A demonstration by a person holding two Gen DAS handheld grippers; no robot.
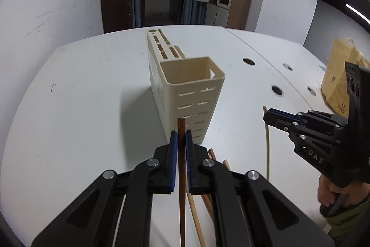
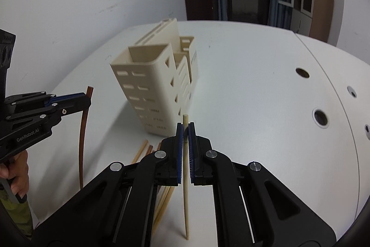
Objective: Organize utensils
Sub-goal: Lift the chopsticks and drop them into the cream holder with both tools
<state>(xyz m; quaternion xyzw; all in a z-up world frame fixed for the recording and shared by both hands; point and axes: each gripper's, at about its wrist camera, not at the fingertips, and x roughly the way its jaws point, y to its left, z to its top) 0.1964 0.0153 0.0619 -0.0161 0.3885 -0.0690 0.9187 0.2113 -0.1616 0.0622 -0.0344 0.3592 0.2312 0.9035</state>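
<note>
**Chopsticks, two in hand, remainder loose on worktop: handling notes**

Item 1. Dark brown chopstick [image 1: 182, 154]. Clamped between the blue pads of the left tongs [image 1: 181, 134], its squared upper end standing just above the fingertips and the long remainder hanging down toward the worktop [image 1: 81, 96]. Judged light and stiff, lacquer-smooth, so liable to swivel in a narrow pinch.

Item 2. Pale wooden chopstick [image 2: 185, 166]. Clamped in the right tongs [image 2: 185, 129], round end just proud of the pads, shaft hanging below. Judged light, rigid, a little grippier than item 1, being bare wood.

Item 3. Loose chopsticks [image 2: 148, 151], mixed pale and brown, lying in a fan on the worktop toward its near edge, below and between the two tongs.

Item 4. Beige slotted utensil holder [image 1: 192, 94]. Upright near the worktop's middle, ahead of both tongs and apart from them; its open square compartment faces up and looks empty.

Grip advice: hold near the upper end, as now, so the free tip leads into the compartment. Both sticks stand lower than the holder's rim; a lift appears needed first.
</note>
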